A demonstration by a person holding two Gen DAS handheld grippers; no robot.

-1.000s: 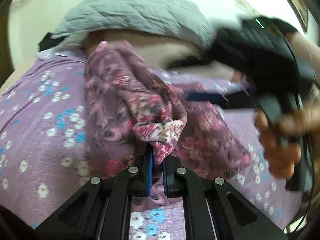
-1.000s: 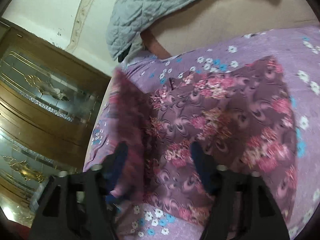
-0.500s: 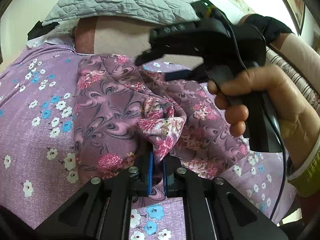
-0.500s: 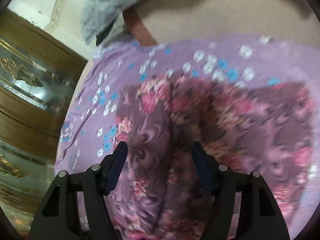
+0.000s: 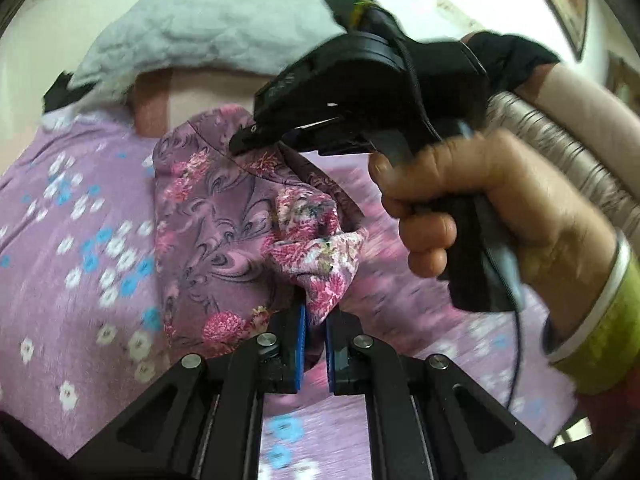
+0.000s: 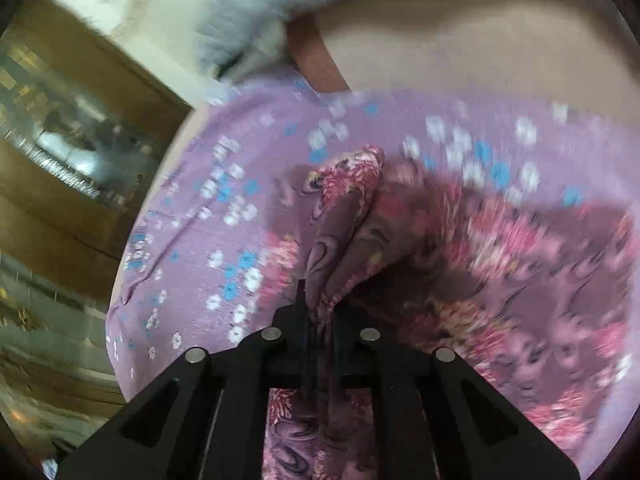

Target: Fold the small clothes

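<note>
Now that our right gripper [image 6: 320, 316], wide open half a second ago, has closed on a bunched edge of the floral garment [image 5: 224, 216], both ends are held: our left gripper [image 5: 315, 320] stays clamped on its hem above the purple bedsheet [image 5: 80, 248]. We judge a fold can begin.

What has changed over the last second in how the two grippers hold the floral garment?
The right gripper, open a second ago, came down and shut on the floral garment, bunching its edge. The left gripper stayed clamped on its fold; the bedsheet is unchanged.
</note>
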